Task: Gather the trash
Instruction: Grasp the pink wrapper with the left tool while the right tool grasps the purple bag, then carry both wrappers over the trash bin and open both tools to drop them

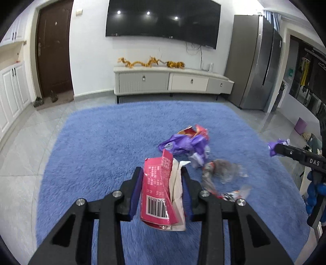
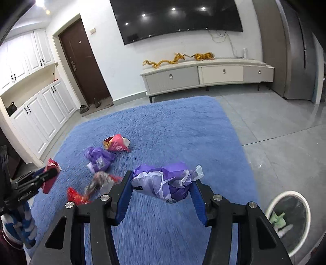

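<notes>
You had two pieces up off the fluffy blue rug point(image 1: 106, 142). Your left claw point(image 1: 162, 191) gripped a flattened pink-and-white carton point(image 1: 159, 195); your right claw point(image 2: 161, 188) pinched a crumpled purple plastic wrapper point(image 2: 163, 183). Left to collect: purple bag point(image 2: 98, 159), pink carton point(image 2: 116, 142), red wrappers point(image 2: 77, 196) at ten o'clock. White-rimmed bin point(image 2: 285, 195) waited at four o'clock.

Ahead of the gripper hung a wall television point(image 1: 163, 19), above a low cabinet point(image 1: 173, 81) bearing gold tinsel point(image 1: 150, 62).
</notes>
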Motion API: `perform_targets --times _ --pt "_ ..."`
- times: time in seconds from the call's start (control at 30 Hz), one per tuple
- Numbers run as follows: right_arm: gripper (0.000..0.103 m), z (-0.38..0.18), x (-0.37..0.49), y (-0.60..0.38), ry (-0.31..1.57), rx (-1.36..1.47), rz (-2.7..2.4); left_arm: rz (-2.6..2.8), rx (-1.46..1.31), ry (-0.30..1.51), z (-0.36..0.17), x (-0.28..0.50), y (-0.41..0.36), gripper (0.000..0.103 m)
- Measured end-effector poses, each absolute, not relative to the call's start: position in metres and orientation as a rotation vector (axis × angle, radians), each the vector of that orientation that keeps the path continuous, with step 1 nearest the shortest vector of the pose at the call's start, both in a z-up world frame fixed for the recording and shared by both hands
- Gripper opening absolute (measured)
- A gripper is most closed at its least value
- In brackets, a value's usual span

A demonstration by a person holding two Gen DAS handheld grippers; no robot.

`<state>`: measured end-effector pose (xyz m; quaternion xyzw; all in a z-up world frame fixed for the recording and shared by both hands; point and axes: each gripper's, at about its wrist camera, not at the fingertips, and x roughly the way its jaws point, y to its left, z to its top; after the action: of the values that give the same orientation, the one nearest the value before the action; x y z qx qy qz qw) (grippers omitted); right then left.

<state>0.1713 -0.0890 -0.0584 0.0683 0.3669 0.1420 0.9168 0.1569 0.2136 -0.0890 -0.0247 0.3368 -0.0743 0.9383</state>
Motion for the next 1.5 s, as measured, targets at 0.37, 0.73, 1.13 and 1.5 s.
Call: perform_targets --times 0.37,0.73,1.13,1.5 --pt "0.051 -0.021 0.082 -0.113 0.651 0.149 0.246 -0.152 -0.022 0.553 -0.038 0.074 0.18 0.034" --pt "0.051 0.008 0.029 -0.141 0.531 0.173 0.215 -0.159 0.088 0.42 0.006 0.02 0.118 0.034" --pt "0.051 0.003 -0.004 -0.193 0.47 0.244 0.155 -0.231 0.23 0.381 0.02 -0.002 0.031 0.034" --pt "0.051 -0.035 -0.017 -0.286 0.5 0.365 -0.008 -0.412 0.348 0.464 -0.003 0.026 -0.095 0.034"
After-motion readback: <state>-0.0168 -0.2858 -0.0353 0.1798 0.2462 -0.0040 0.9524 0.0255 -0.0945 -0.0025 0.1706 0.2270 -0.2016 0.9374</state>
